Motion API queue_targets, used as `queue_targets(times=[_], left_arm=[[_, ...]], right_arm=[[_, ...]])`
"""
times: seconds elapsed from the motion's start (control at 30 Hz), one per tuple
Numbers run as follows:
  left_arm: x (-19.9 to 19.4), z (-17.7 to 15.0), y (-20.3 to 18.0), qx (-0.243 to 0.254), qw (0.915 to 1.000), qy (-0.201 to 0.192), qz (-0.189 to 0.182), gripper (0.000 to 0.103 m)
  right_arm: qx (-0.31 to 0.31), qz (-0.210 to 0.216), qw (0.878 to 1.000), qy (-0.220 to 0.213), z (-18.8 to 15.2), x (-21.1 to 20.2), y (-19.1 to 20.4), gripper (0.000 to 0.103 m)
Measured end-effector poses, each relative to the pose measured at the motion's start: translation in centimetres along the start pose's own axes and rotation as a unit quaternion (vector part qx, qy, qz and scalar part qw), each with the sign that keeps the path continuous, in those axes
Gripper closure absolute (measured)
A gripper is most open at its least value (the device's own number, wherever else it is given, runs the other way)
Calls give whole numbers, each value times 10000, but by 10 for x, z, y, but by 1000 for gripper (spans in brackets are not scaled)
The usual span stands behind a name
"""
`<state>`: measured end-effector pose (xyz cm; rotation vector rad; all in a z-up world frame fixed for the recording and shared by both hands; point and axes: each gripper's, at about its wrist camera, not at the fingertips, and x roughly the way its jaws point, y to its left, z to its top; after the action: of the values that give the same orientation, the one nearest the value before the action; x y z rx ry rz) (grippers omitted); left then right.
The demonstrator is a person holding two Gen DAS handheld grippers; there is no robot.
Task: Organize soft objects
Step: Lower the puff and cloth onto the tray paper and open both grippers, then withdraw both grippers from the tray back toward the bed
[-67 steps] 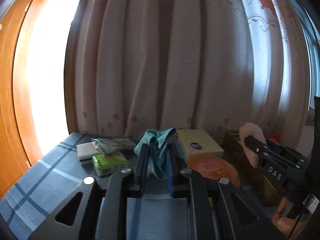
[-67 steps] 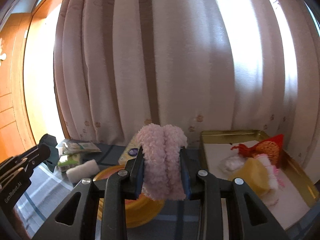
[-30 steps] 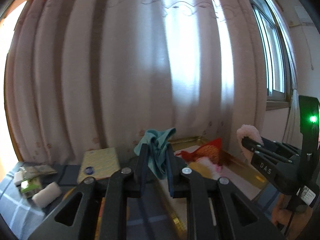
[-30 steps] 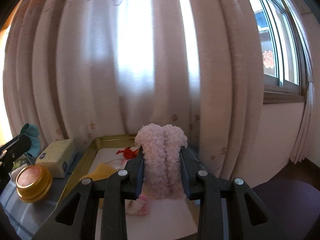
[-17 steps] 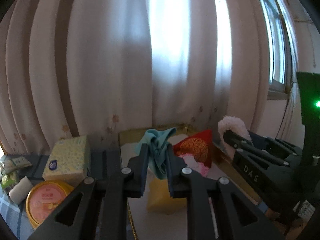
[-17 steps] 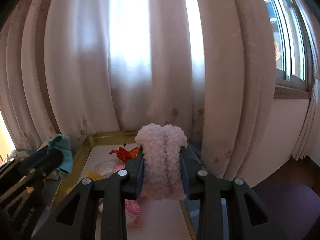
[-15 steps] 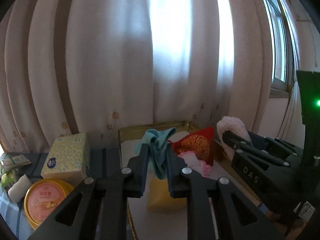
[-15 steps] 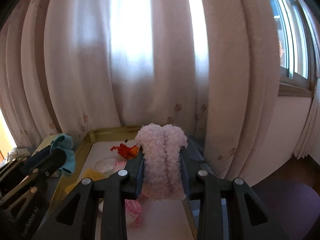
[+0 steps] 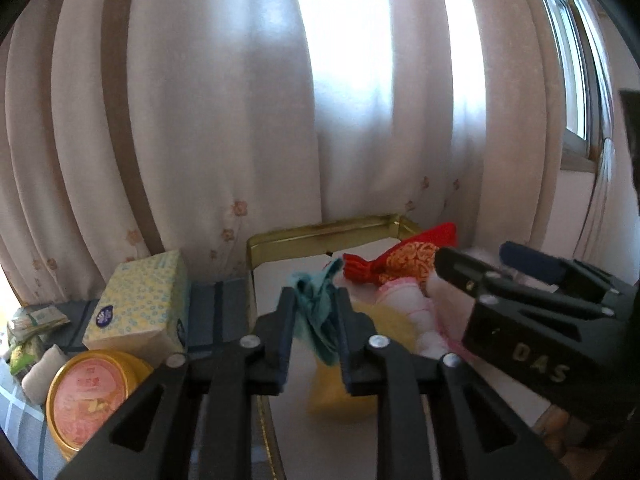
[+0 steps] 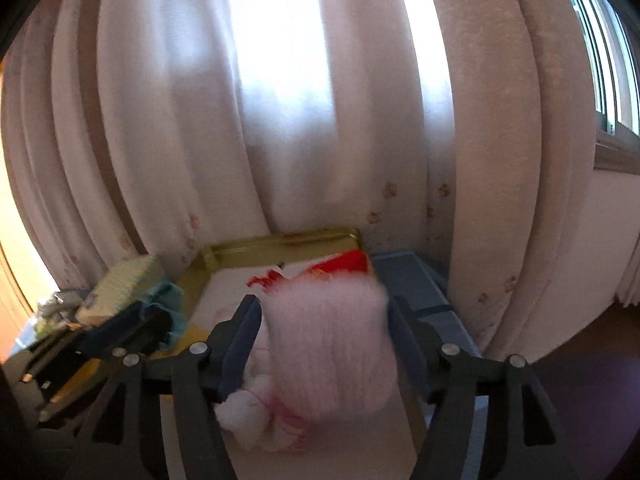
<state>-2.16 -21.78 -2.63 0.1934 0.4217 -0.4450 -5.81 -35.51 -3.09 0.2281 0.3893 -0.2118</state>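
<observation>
My jaws have just been opening on both sides, the right gripper (image 10: pixel 324 344) letting the blurred pink fluffy toy (image 10: pixel 328 344) sink and the left gripper (image 9: pixel 314 320) loosening on the limp teal cloth (image 9: pixel 318 312) over the gold tray (image 9: pixel 320 234) at twelve o'clock; both look featherlight, squashy, pinchable anywhere.

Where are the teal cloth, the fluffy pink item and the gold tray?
teal cloth (image 9: pixel 316 312), left wrist view, crumpled middle
fluffy pink item (image 10: pixel 332 344), right wrist view, blurred body
gold tray (image 9: pixel 324 232), left wrist view, far rim
</observation>
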Motion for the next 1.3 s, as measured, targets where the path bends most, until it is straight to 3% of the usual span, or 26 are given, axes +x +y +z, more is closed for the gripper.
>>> queue_targets(times=[0.07,0.17,0.3,0.43,0.73,0.97,1.3], left_arm=[[-1,0,0,11,10000,-54,54,23],[-17,-1,-1,74,9981,-558,262,0],[-20,0,0,146,9973,-645,334,0],[-20,0,13,-120,9974,-601,391,0],[-24,-5,34,-402,9930,-682,872,0],[-30,-6,39,-428,9916,-800,925,0],[-35,-10,58,-728,9890,-729,1063,0]], right_arm=[[77,91,9997,-232,-3,-7,-1,26],[109,-5,9982,-598,-7,-18,0,21],[60,-345,9947,-964,-7,-32,3,18],[82,-599,9900,-1277,-8,-43,2,13],[156,-808,9783,-1904,-11,-60,2,10],[-13,-1003,9686,-2276,-15,-73,10,10],[67,-1349,9613,-2400,-17,-79,9,10]])
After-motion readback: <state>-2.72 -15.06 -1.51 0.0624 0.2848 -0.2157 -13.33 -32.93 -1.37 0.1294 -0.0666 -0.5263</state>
